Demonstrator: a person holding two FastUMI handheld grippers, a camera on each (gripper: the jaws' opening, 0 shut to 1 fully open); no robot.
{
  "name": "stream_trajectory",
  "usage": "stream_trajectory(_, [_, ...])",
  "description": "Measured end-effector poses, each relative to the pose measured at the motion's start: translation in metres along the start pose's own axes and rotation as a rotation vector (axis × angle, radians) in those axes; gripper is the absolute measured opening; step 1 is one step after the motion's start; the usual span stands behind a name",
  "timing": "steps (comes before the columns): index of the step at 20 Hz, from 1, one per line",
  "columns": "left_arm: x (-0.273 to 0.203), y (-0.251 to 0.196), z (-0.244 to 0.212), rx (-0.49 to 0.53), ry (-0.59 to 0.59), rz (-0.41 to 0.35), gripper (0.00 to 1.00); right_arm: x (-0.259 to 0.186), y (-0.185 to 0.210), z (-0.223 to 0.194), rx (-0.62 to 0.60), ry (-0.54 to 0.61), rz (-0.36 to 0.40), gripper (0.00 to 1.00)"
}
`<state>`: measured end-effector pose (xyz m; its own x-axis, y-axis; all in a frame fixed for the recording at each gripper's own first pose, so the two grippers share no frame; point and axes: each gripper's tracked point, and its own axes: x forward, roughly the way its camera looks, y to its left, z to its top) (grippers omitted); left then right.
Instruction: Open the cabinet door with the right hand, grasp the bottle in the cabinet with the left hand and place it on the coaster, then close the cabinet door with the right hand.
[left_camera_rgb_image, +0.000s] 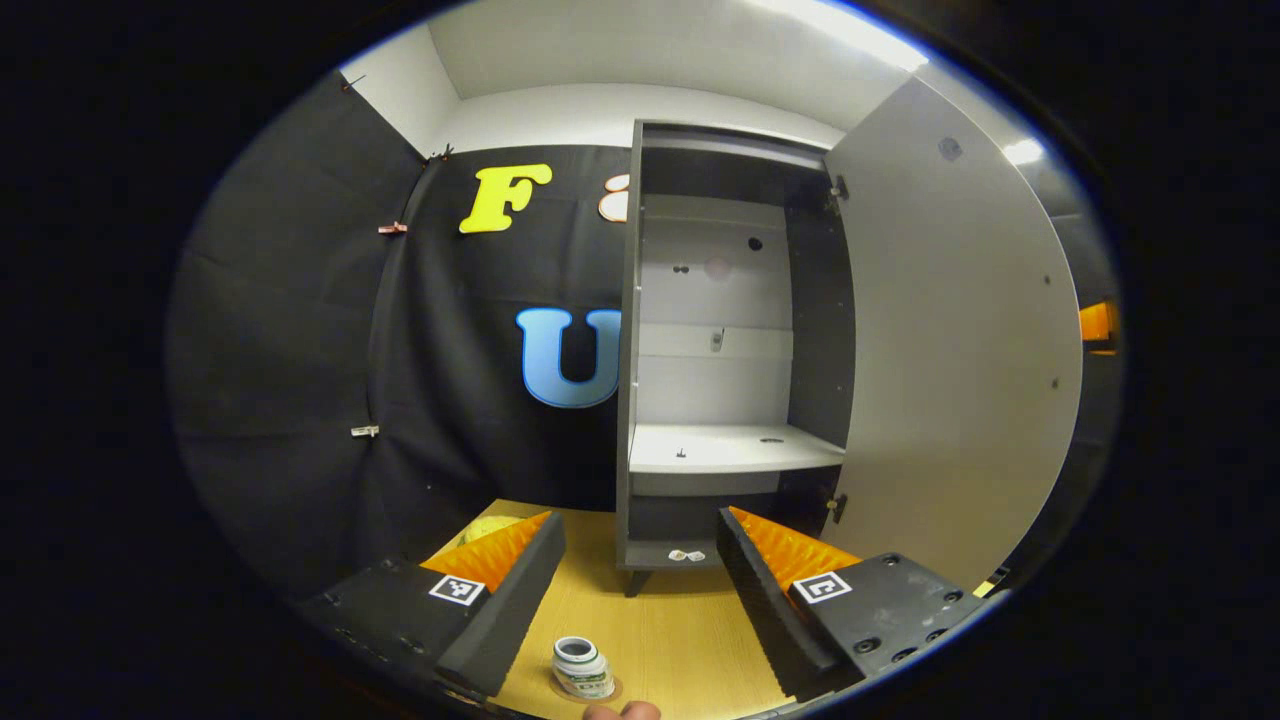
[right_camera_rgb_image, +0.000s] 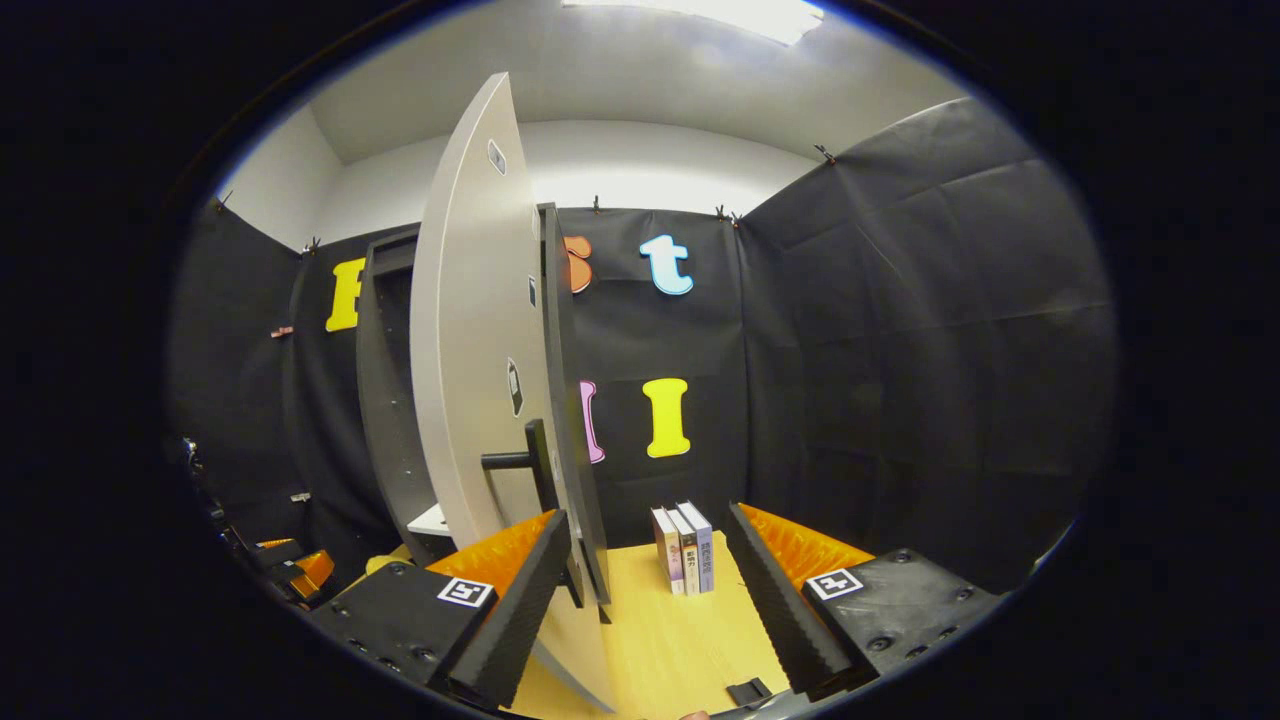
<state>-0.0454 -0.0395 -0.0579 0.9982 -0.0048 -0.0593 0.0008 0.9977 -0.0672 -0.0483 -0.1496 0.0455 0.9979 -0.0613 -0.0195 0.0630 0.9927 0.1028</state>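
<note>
Bottom centre, left gripper (left_camera_rgb_image: 635, 590) jaws apart over bottle (left_camera_rgb_image: 582, 668) on coaster (left_camera_rgb_image: 610, 690); we risk toppling it. Right gripper (right_camera_rgb_image: 645, 600) jaws apart near door handle (right_camera_rgb_image: 525, 462).

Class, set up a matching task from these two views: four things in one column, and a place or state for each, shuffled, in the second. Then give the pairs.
Things:
1. cabinet door
2. bottle
3. books
4. cabinet shelf

Places or states:
A. upright in a row by the black wall
B. swung wide open
C. bare
D. on the wooden table between the left tool's fingers

Pairs: 1-B, 2-D, 3-A, 4-C
</note>
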Motion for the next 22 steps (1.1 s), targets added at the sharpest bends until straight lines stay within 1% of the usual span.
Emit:
stream_trajectory(2, [-0.004, 0.006, 0.010, 0.018, -0.012, 0.007, 0.96, -0.003, 0.015, -0.004, -0.003, 0.014, 0.034, 0.97])
stream_trajectory(3, [-0.006, 0.008, 0.016, 0.016, -0.027, 0.004, 0.95, -0.005, 0.017, -0.004, -0.026, 0.009, 0.026, 0.98])
stream_trajectory(4, [-0.011, 0.010, 0.020, 0.016, -0.042, 0.004, 0.95, -0.005, 0.017, -0.001, -0.044, -0.001, 0.027, 0.95])
stream_trajectory(5, [-0.014, 0.013, 0.022, 0.018, -0.047, 0.007, 0.96, -0.004, 0.019, -0.002, -0.050, -0.003, 0.029, 0.94])
stream_trajectory(7, [-0.019, 0.017, 0.022, 0.029, -0.042, 0.016, 0.96, -0.006, 0.023, -0.003, -0.037, 0.002, 0.017, 0.96])
stream_trajectory(8, [-0.021, 0.020, 0.023, 0.031, -0.044, 0.018, 0.96, -0.005, 0.025, -0.004, -0.035, 0.008, 0.010, 1.00])
stream_trajectory(9, [-0.023, 0.022, 0.025, 0.030, -0.047, 0.021, 0.96, -0.007, 0.026, -0.004, -0.029, 0.008, 0.005, 0.94])
stream_trajectory(10, [-0.025, 0.024, 0.026, 0.030, -0.048, 0.023, 0.96, -0.006, 0.028, -0.005, -0.025, 0.016, 0.001, 0.87])
stream_trajectory(11, [-0.026, 0.026, 0.029, 0.030, -0.050, 0.025, 0.94, -0.007, 0.031, -0.005, -0.018, 0.018, -0.005, 0.96])
stream_trajectory(13, [-0.026, 0.029, 0.034, 0.027, -0.058, 0.024, 0.96, -0.008, 0.042, -0.008, -0.014, 0.024, -0.002, 0.96])
stream_trajectory(14, [-0.027, 0.031, 0.036, 0.027, -0.066, 0.029, 0.96, -0.008, 0.050, -0.009, -0.016, 0.030, 0.011, 0.96])
stream_trajectory(15, [-0.026, 0.032, 0.039, 0.027, -0.073, 0.032, 0.96, -0.008, 0.059, -0.011, -0.017, 0.035, 0.024, 1.00])
stream_trajectory(16, [-0.026, 0.033, 0.038, 0.029, -0.077, 0.035, 0.96, -0.009, 0.070, -0.012, -0.018, 0.038, 0.041, 0.96])
stream_trajectory(19, [-0.026, 0.035, 0.038, 0.032, -0.083, 0.049, 0.96, -0.008, 0.100, -0.017, -0.025, 0.047, 0.099, 0.96])
stream_trajectory(22, [-0.029, 0.039, 0.033, 0.034, -0.074, 0.061, 0.96, -0.004, 0.126, -0.025, 0.003, 0.070, 0.154, 0.95])
